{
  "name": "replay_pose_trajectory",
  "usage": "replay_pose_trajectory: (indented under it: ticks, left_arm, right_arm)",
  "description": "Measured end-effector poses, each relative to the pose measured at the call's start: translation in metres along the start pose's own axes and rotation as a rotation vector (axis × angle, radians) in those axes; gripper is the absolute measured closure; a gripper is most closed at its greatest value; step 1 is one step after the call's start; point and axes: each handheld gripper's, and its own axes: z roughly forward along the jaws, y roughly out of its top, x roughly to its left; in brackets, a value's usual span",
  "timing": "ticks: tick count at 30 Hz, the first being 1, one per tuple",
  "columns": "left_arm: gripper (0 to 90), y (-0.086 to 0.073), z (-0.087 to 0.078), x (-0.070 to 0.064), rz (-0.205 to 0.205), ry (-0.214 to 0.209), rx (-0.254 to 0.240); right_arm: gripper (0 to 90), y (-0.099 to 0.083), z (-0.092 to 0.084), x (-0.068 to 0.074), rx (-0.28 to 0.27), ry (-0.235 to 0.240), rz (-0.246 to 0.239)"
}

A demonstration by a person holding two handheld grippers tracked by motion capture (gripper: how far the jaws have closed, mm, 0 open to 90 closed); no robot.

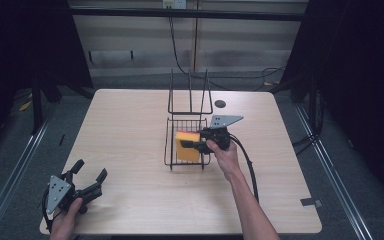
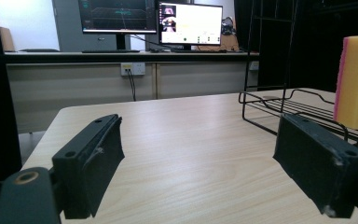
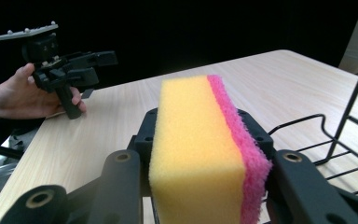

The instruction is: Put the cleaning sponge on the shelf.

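Right gripper (image 1: pixel 192 145) pinches the yellow-pink sponge (image 1: pixel 187 146) across its thickness, long axis upright, directly over the wire rack (image 1: pixel 169 145) tray at mid-table. Left gripper (image 1: pixel 87 179) sits well apart at the near-left corner, jaws spread, holding nothing. Judging by that, any set-down belongs to the right hand.

Bright bench, dark surroundings

Even overhead light falls on the bench (image 1: pixel 130 130), with soft, faint shadows and black edges around it. The monitors (image 2: pixel 151 21) glow brightly; near black jaws look slightly soft, and all three pictures are grainy.

Porous foam sponge (image 3: pixel 200 154); wood-grain table (image 1: pixel 130 140); wire rack (image 1: pixel 187 145).
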Motion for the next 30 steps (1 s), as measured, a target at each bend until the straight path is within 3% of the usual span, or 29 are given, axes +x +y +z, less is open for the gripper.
replay_pose_trajectory:
  ticks: [12, 18, 28, 30]
  left_arm:
    - [15.0, 0.0, 0.0, 0.0, 0.0, 0.0, 0.0]
    - [15.0, 0.0, 0.0, 0.0, 0.0, 0.0, 0.0]
    - [15.0, 0.0, 0.0, -0.0001, 0.001, 0.002, 0.0]
    - [15.0, 0.0, 0.0, 0.0, 0.001, 0.002, 0.0]
  right_arm:
    - [58.8, -0.0044, 0.0025, 0.0005, 0.016, 0.039, 0.014]
    - [57.0, -0.0041, 0.0019, 0.0022, 0.022, 0.033, 0.014]
    - [40.9, -0.0024, 0.0008, 0.0045, 0.021, 0.004, 0.02]
    - [33.4, -0.0013, -0.0006, 0.0065, 0.023, -0.027, 0.024]
